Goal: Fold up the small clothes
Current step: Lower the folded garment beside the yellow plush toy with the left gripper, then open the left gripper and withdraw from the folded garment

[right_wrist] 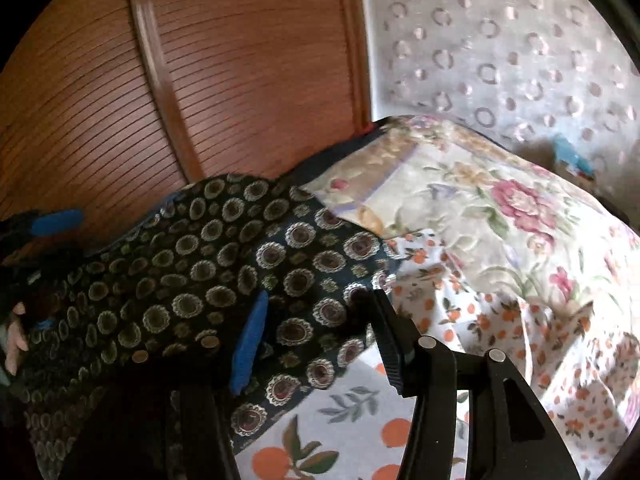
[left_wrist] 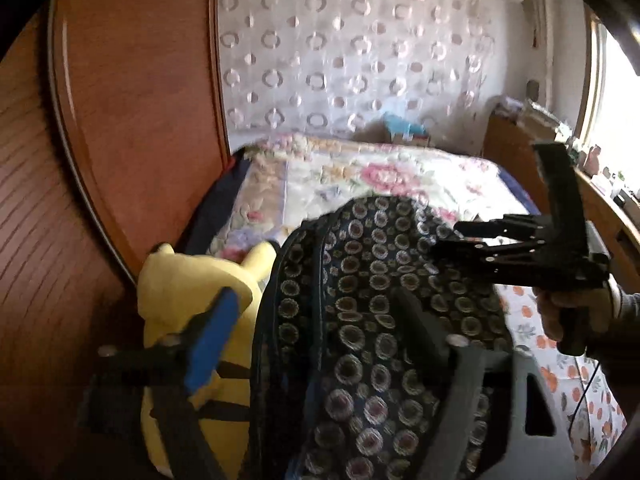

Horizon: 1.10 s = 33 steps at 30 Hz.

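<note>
A dark navy garment printed with round floral medallions is lifted above the bed; it also shows in the right wrist view. My left gripper stands open, its blue pad at the left and the cloth draped between and over its fingers. My right gripper has the cloth's edge between its jaws, which stand apart. The right gripper also shows in the left wrist view, at the cloth's far right edge. The left gripper's blue pad shows at the far left.
A yellow plush toy lies at the left by the wooden wardrobe. The bed has a floral quilt and an orange-print sheet. A patterned wall stands behind, and a wooden bed frame and windowsill clutter are at the right.
</note>
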Each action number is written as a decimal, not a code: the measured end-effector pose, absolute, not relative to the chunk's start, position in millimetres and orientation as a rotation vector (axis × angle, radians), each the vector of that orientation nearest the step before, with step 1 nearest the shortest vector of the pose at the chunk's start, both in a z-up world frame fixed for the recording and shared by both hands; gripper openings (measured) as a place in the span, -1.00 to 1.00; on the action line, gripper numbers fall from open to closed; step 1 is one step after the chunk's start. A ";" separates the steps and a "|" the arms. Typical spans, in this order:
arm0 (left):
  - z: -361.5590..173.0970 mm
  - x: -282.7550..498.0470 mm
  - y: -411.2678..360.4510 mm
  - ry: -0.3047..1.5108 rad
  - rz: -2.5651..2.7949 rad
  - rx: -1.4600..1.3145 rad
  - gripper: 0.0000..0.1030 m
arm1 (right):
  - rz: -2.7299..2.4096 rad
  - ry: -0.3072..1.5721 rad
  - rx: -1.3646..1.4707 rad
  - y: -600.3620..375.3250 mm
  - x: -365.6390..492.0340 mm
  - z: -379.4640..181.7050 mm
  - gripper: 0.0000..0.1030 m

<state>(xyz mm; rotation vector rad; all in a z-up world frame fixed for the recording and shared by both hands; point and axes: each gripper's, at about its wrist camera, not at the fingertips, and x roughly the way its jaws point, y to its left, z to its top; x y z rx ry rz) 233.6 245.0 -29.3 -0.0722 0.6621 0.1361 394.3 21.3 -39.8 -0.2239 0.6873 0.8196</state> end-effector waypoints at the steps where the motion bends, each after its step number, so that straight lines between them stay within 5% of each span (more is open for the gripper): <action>1: -26.8 230.1 243.8 0.649 0.136 -0.069 0.61 | 0.815 0.675 -0.225 17.7 389.5 -36.6 0.04; 10: -5.2 185.6 204.2 0.560 0.153 -0.022 0.67 | 0.791 0.577 -0.212 -18.1 305.7 -7.6 0.05; 21: 1.6 143.8 144.7 0.537 0.089 -0.023 0.67 | 0.721 0.517 -0.162 -95.6 212.4 -3.8 0.51; 33: -3.5 102.1 75.3 0.520 -0.023 -0.041 0.67 | 0.539 0.481 -0.118 -170.4 119.1 -0.4 0.52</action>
